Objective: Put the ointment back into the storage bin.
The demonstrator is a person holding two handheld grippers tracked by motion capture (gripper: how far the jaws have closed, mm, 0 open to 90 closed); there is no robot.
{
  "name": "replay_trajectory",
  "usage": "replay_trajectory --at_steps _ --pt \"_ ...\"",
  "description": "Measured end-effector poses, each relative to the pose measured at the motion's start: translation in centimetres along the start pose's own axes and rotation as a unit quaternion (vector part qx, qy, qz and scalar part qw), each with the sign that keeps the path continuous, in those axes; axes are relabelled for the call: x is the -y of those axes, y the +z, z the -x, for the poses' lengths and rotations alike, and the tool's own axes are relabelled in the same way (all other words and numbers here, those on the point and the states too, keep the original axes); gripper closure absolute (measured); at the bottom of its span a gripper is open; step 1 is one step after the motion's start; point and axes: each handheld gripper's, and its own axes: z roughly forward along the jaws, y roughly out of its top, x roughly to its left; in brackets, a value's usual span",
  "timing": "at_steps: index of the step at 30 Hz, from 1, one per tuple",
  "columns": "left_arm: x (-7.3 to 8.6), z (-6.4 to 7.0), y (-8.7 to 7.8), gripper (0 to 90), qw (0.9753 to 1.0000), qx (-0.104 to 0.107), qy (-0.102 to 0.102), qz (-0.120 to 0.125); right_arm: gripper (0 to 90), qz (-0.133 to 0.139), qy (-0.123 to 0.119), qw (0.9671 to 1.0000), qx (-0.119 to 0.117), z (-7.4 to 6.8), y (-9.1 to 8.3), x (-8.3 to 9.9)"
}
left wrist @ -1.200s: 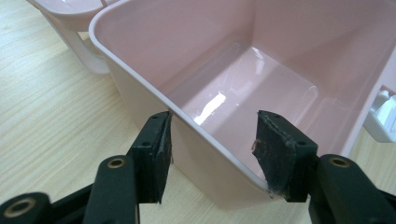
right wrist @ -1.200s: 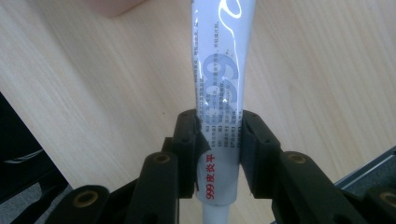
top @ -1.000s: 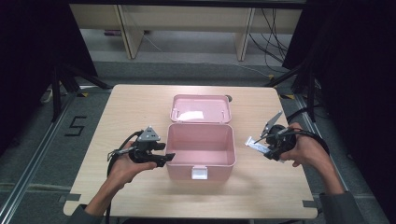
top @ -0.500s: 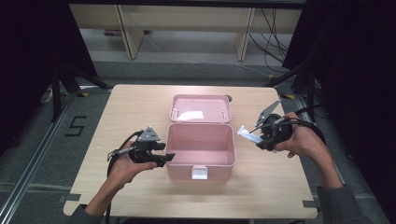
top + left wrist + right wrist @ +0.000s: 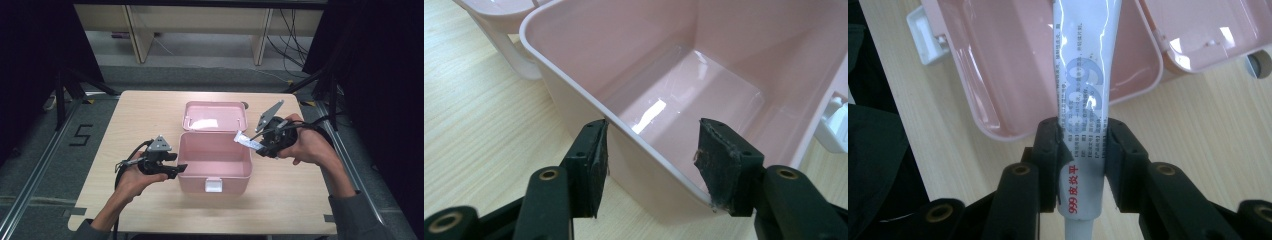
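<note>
An open pink box (image 5: 200, 183) stands mid-table, its lid (image 5: 215, 116) lying flat behind it. In the left gripper view the box's near wall (image 5: 574, 85) passes between the jaws, one finger outside and one inside, with a gap on both sides. My left gripper (image 5: 180, 169) (image 5: 651, 150) is open at the box's left wall. My right gripper (image 5: 262, 146) (image 5: 1083, 145) is shut on a white tube (image 5: 246, 140) (image 5: 1088, 75) with blue and red print. The tube's free end pokes out over the box's right rim (image 5: 998, 65). The box's inside looks bare.
A white latch (image 5: 214, 186) sits on the box's front wall. A small dark round thing (image 5: 243, 104) (image 5: 1260, 65) lies by the lid's far right corner. Bare wooden tabletop (image 5: 135, 115) spreads left, right and in front of the box. Shelving stands beyond the table's far edge.
My right gripper has carried the tube left and a little away from me, from beside the box to its right rim. The left gripper has stayed put.
</note>
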Motion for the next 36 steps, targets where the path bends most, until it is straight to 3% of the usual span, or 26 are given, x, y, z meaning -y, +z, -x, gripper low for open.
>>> replay_trajectory --at_steps 8,9,16,18,20,24,25,33,36 --pt "0.0 0.0 0.0 45.9 1.0000 -0.001 0.002 0.000 70.3 0.001 -0.023 0.9997 -0.011 -1.1 0.9 -2.1" --pt "0.0 0.0 0.0 45.9 1.0000 -0.002 0.003 0.000 70.3 0.002 -0.038 0.9992 -0.012 -1.1 1.1 -2.4" --pt "0.0 0.0 0.0 45.8 1.0000 0.000 0.002 0.001 70.3 -0.016 -0.042 0.9982 -0.041 -2.0 2.5 -4.2" --pt "0.0 0.0 0.0 45.8 1.0000 -0.001 0.002 0.000 70.3 -0.021 -0.046 0.9980 -0.037 -2.2 3.1 -4.5" --pt "0.0 0.0 0.0 45.9 1.0000 0.000 0.002 0.001 70.3 -0.029 -0.067 0.9967 -0.035 -2.2 3.7 -4.8" --pt "0.0 0.0 0.0 45.8 1.0000 0.001 0.002 0.000 70.3 -0.037 -0.070 0.9961 -0.038 -2.3 4.3 -5.1" --pt "0.0 0.0 0.0 45.8 1.0000 0.000 0.001 0.001 70.3 -0.033 -0.083 0.9951 -0.042 -2.2 4.6 -5.2" --pt "0.0 0.0 -0.1 46.1 1.0000 -0.001 0.003 0.000 70.3 -0.047 -0.076 0.9951 -0.042 -2.6 5.1 -5.2" --pt "0.0 0.0 -0.1 46.2 1.0000 -0.004 0.002 0.003 70.3 -0.045 -0.090 0.9937 -0.049 -2.6 5.4 -5.4"
